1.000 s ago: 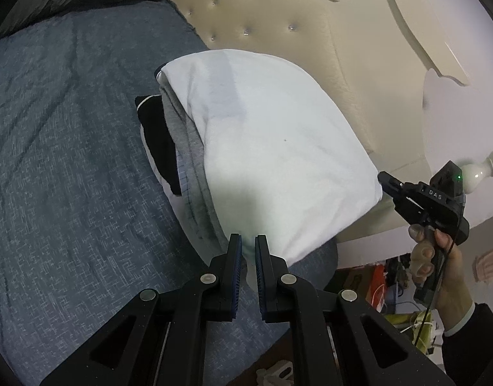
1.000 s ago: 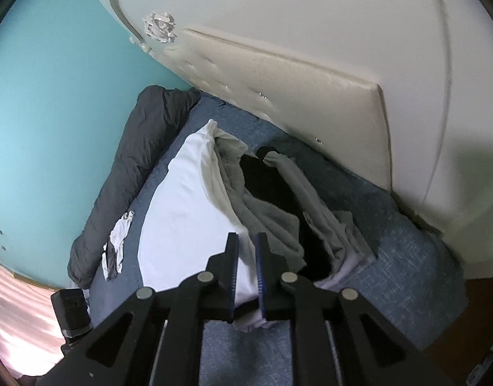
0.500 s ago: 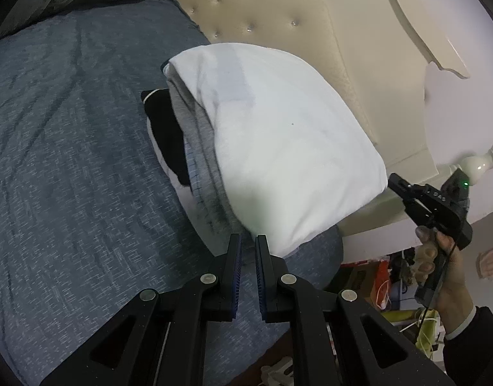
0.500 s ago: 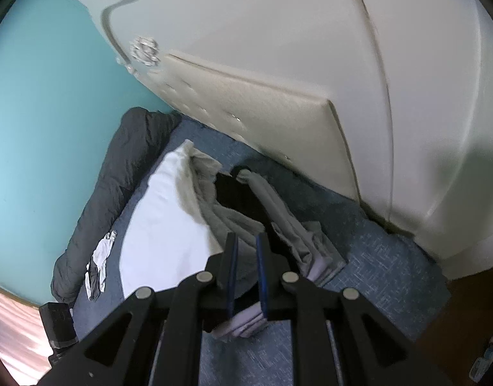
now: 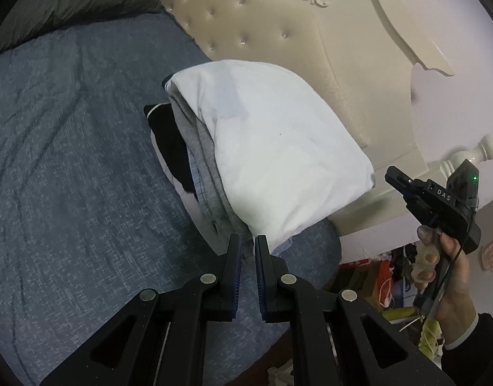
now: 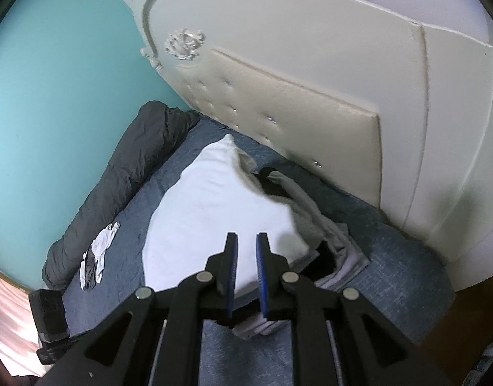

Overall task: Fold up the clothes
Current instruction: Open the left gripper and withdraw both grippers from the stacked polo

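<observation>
Left wrist view, item: stack of clothes (image 5: 214, 173), white garment (image 5: 278, 148) on top, grey and black pieces beneath, lying on the blue bedspread (image 5: 69, 160) near the padded headboard (image 5: 278, 41) and close to the bed's corner

Left gripper (image 5: 247, 247): jaws narrow, only a slim gap, tips at the stack's near edge; whether cloth is pinched cannot be told. Pointed steeply down toward the bed

Right gripper (image 6: 246, 247): jaws narrow, nothing visibly between them, hanging above the white garment and angled down. In the left view it stands off past the bed's corner, the person's hand (image 5: 439, 257) wrapped around its handle, dark sleeve at the wrist

Other contents: dark duvet (image 6: 118, 173) rolled along the far side; small crumpled white and grey piece (image 6: 97, 251) lying apart from the stack

Risk, as judged: the stack sits near the mattress corner and its lower layers splay unevenly; a tug at one edge could slide the top garment off or drag the pile over the side
</observation>
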A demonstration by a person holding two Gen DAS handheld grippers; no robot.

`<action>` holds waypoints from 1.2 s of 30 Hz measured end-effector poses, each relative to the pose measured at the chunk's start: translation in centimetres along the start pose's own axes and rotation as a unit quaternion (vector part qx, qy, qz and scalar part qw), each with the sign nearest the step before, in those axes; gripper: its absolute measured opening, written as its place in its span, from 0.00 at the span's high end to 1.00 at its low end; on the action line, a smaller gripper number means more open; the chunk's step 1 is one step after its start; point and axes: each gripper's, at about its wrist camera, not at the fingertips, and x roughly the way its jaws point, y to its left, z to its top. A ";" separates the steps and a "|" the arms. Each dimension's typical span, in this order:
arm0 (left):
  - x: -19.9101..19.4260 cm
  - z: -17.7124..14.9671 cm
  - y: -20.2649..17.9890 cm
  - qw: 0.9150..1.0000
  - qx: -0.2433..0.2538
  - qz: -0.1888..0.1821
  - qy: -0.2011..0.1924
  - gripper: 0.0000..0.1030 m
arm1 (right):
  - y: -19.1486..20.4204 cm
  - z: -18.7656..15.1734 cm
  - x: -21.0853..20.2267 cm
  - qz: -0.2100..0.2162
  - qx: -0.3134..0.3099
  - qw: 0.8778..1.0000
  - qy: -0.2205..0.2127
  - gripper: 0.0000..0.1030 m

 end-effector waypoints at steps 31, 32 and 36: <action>-5.0 -1.2 1.9 0.997 0.064 0.000 -0.050 0.76 | 10.9 -7.4 -0.4 -0.023 -0.059 0.997 -0.034 0.89; -5.1 -1.3 2.0 0.996 0.066 -0.001 -0.053 0.75 | 11.2 -7.7 -0.3 -0.026 -0.061 0.997 -0.034 0.90; -5.5 -1.5 2.6 0.995 0.077 -0.001 -0.063 0.73 | 12.2 -8.9 -0.2 -0.033 -0.072 0.996 -0.043 0.90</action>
